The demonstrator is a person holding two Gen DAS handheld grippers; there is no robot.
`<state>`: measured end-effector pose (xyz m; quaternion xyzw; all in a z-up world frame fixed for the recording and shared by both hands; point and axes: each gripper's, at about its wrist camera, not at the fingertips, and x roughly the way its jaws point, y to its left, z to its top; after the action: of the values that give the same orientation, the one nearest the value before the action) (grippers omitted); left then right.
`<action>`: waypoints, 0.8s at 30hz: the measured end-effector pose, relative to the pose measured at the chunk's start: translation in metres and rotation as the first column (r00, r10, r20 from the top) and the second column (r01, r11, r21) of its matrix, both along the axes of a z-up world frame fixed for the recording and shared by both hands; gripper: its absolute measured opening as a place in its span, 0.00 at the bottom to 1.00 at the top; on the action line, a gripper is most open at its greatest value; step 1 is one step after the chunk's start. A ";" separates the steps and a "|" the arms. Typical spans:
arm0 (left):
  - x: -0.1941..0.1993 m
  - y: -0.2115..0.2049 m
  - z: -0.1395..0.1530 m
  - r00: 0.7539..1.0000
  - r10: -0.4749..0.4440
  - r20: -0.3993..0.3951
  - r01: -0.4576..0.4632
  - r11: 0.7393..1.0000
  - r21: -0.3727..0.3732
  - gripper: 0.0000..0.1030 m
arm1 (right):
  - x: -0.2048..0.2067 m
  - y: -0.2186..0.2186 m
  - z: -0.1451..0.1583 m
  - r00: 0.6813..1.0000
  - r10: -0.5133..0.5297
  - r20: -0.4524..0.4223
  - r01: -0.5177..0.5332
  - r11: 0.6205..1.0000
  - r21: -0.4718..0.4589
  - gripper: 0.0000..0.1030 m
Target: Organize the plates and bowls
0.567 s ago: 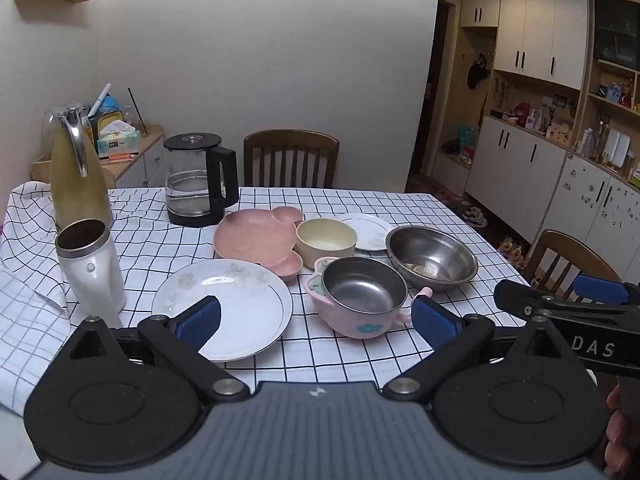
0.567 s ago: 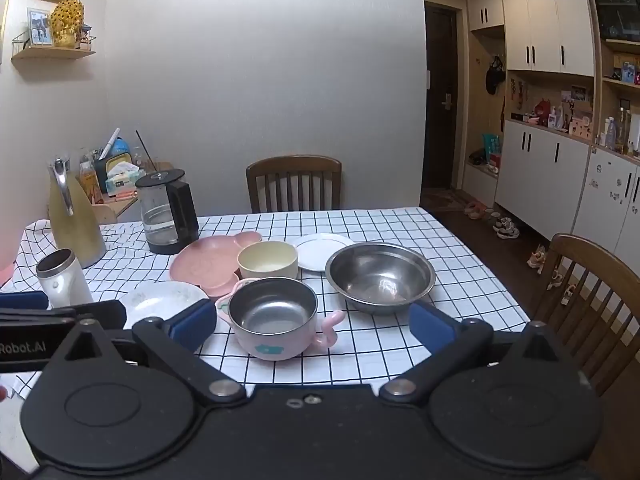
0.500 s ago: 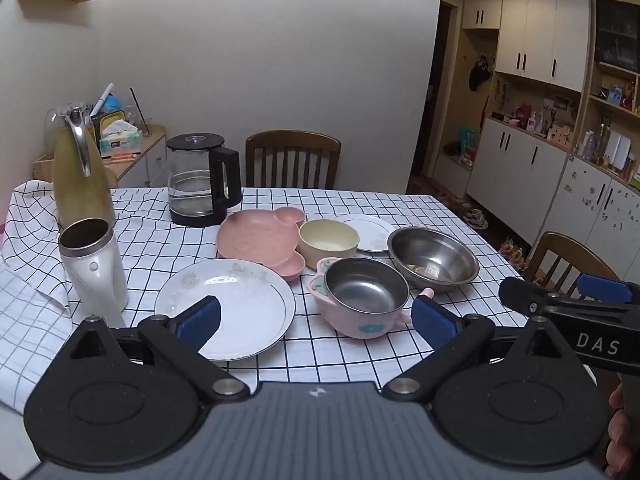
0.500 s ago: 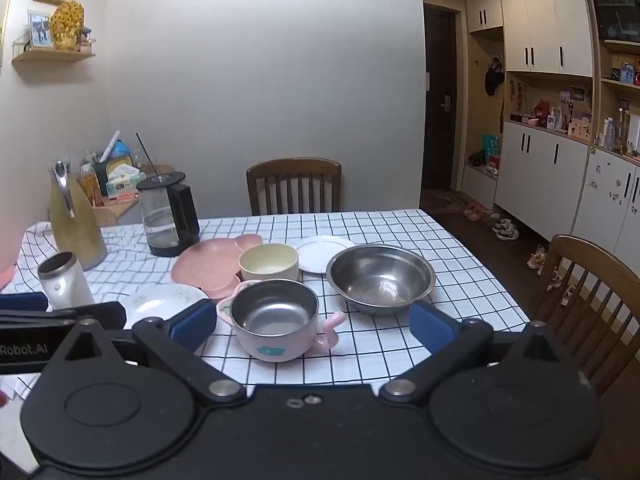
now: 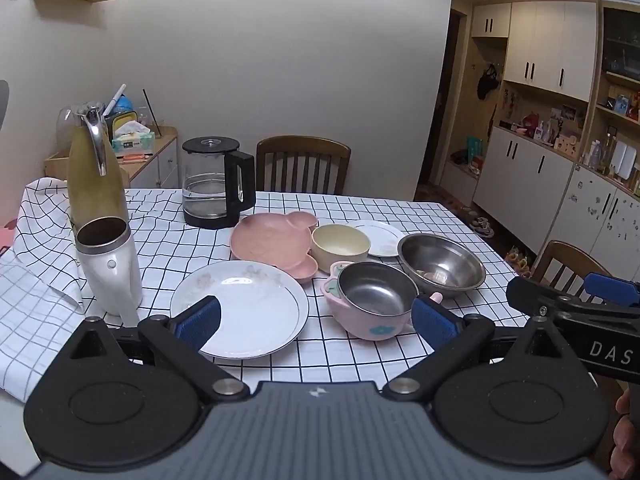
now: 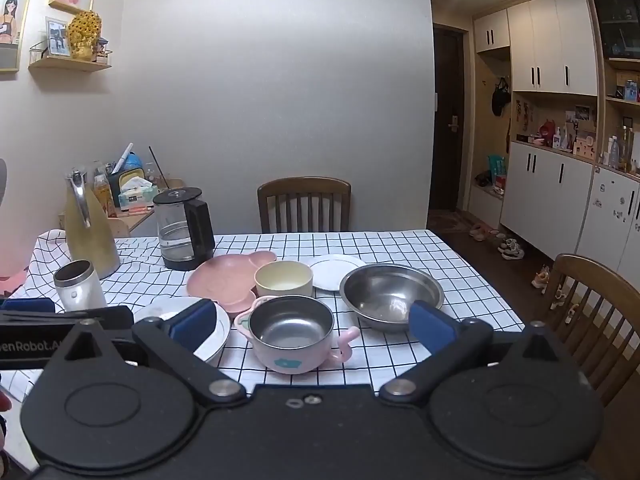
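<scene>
On the checked tablecloth stand a large white plate point(image 5: 248, 312), a pink bear-shaped plate point(image 5: 272, 240), a cream bowl point(image 5: 340, 242), a small white plate point(image 5: 380, 232), a large steel bowl point(image 5: 442, 260) and a pink-sided steel bowl with handles point(image 5: 372, 300). The same pink bowl point(image 6: 292, 334) and steel bowl point(image 6: 390, 294) show in the right wrist view. My left gripper point(image 5: 316, 322) is open and empty, held above the table's near edge in front of the white plate and pink bowl. My right gripper point(image 6: 312, 326) is open and empty, in front of the pink bowl.
A white steel-rimmed cup point(image 5: 108, 264), a tall yellow thermos jug point(image 5: 94, 176) and a glass kettle point(image 5: 214, 184) stand on the left. Wooden chairs stand at the far side point(image 5: 304, 164) and at the right point(image 6: 596, 312). Cabinets line the right wall.
Both grippers have drifted slightly, so the dishes shift a little in view. Nothing on the table has moved and both grippers stay open.
</scene>
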<state>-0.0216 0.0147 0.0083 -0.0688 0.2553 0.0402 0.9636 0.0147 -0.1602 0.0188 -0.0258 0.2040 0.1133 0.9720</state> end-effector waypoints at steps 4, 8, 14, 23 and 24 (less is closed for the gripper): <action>-0.003 0.000 0.000 1.000 0.006 0.013 -0.006 1.000 0.004 0.99 | -0.003 0.000 0.001 1.000 0.000 0.004 0.000 1.000 0.000 1.00; -0.005 0.000 0.001 1.000 0.008 0.019 -0.008 1.000 0.017 0.99 | -0.004 0.001 0.001 1.000 -0.001 0.008 0.001 1.000 -0.003 1.00; -0.006 0.003 0.001 1.000 0.008 0.021 -0.008 1.000 0.012 0.99 | -0.007 0.001 0.002 1.000 -0.004 0.009 0.004 1.000 -0.002 1.00; -0.007 0.008 0.000 1.000 0.006 0.023 -0.006 1.000 -0.001 0.99 | -0.008 0.003 0.002 1.000 -0.003 0.008 0.003 1.000 -0.003 1.00; -0.007 0.009 0.000 1.000 0.007 0.025 -0.007 1.000 -0.004 0.99 | -0.008 0.003 0.002 1.000 -0.003 0.008 0.003 1.000 -0.004 1.00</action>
<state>-0.0286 0.0237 0.0085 -0.0719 0.2429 0.0422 0.9665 0.0066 -0.1575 0.0213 -0.0277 0.2003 0.1112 0.9730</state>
